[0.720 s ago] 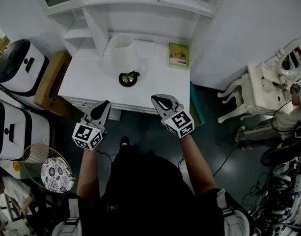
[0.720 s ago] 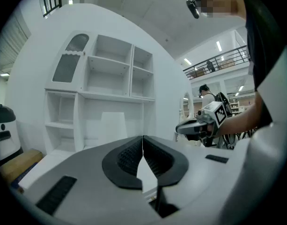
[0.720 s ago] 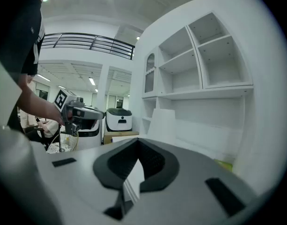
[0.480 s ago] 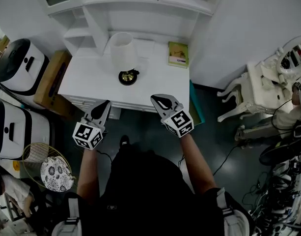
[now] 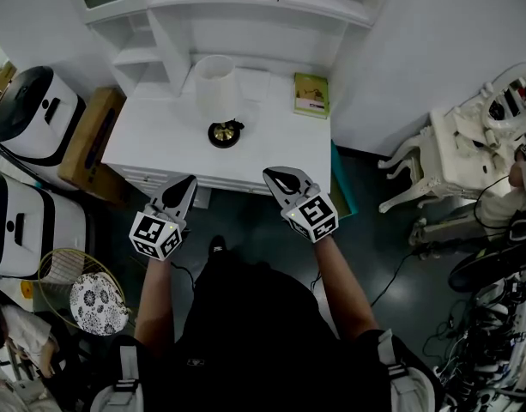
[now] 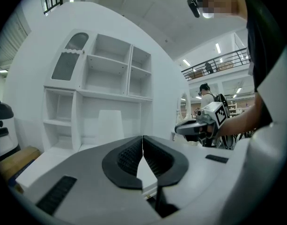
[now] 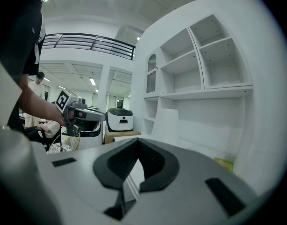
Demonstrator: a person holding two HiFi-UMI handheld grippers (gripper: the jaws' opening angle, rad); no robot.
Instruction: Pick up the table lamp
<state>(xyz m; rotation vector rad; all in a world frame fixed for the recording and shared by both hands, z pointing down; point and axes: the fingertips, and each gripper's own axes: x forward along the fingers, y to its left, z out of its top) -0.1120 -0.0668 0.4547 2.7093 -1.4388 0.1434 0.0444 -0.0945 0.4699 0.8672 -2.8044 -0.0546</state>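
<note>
Nothing was done yet: the table lamp (image 5: 216, 93) stood untouched on the white desk (image 5: 280, 148) at upper centre, with the left gripper (image 5: 184, 181) and right gripper (image 5: 274, 173) (both clenched, empty) hovering below its front edge.

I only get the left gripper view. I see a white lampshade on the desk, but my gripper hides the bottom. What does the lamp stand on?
Observer: The head view shows the table lamp standing on a round dark base with some gold on it, on the white desk.
Operator: Is anything next to it?
Observer: A green book lies to its right, apart from it.
Operator: Is my other gripper open?
Observer: No. The right gripper view shows the right gripper with its jaws together and nothing between them.
</note>
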